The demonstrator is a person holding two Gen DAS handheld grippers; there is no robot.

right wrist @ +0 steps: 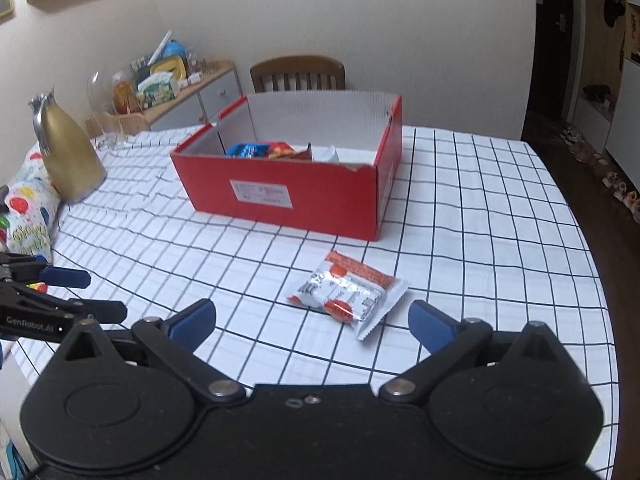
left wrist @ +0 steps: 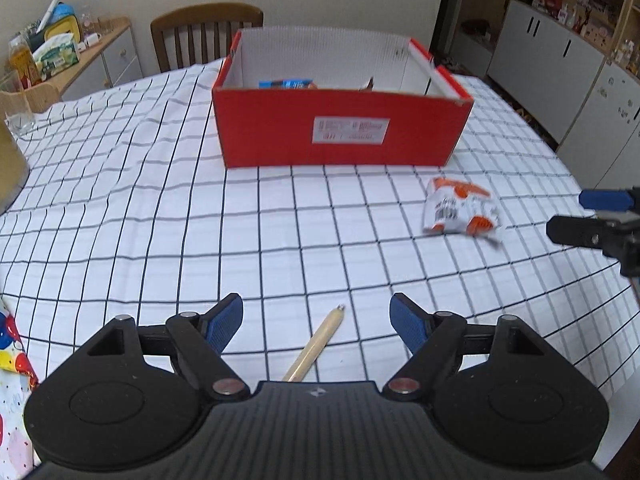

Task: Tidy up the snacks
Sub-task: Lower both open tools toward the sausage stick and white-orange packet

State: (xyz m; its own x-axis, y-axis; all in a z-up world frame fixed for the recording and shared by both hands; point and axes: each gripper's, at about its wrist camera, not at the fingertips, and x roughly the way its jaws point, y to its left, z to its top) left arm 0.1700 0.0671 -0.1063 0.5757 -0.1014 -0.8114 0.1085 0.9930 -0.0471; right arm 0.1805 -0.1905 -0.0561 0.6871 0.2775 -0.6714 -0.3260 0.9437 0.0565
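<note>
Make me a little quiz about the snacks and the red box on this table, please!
1. True or false: the orange and white snack packet lies inside the red box.
2. Which gripper is nearer the packet? A) left gripper B) right gripper
3. What lies on the checked tablecloth between the left gripper's fingers?

Key:
1. False. It lies on the cloth in front of the box, not touching it.
2. B. The packet sits just ahead of its open jaws.
3. A wooden stick with a metal tip.
</note>
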